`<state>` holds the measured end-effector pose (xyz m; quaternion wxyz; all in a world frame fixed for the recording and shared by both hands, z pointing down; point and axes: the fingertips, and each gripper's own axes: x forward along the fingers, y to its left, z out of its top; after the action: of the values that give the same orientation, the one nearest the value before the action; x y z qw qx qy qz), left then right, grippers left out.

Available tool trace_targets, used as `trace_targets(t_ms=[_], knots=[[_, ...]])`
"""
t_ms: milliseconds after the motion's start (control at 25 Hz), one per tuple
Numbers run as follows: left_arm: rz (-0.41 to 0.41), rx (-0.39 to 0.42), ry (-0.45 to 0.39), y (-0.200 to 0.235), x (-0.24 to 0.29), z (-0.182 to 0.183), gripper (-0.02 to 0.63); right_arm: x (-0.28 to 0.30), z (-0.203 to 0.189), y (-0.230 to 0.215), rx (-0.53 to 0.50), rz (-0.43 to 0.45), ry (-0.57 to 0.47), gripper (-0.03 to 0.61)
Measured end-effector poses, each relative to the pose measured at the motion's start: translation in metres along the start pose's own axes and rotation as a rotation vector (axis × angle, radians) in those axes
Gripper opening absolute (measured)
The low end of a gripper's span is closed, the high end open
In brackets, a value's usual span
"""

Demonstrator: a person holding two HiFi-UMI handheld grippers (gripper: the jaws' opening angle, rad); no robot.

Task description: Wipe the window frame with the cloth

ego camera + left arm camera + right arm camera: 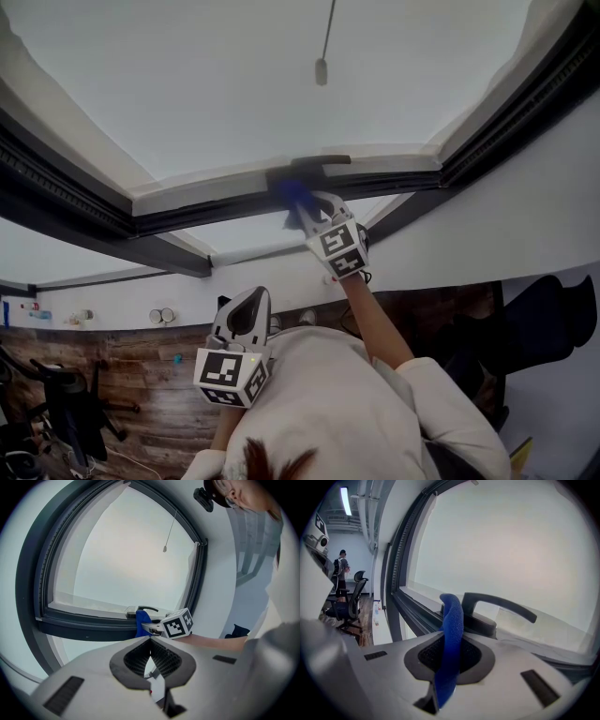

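Pinching the blue cloth [453, 620] at the window frame [412, 616], the right gripper [305, 217] may snag it on the handle [501, 604], while the left gripper [151, 660] sits pressed together, empty.

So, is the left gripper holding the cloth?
No, the blue cloth sits clamped in the right gripper; the left gripper is shut on nothing.

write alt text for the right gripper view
The right gripper is shut on a blue cloth, which stands up between its jaws close to the black handle on the dark window frame. A pale, bright pane fills the background; far left, a person stands near an office chair.
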<state>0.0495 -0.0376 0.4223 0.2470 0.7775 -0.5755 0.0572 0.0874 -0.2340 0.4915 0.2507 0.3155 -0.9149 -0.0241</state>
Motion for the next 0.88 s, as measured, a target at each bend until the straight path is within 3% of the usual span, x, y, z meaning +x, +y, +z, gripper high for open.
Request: trace_targets(t_ms=[880], knots=[[-0.018,0.006,0.004,-0.017,0.013,-0.001,0.009,-0.007,-0.005,-0.013,-0.001,0.017,0.002,0.044]])
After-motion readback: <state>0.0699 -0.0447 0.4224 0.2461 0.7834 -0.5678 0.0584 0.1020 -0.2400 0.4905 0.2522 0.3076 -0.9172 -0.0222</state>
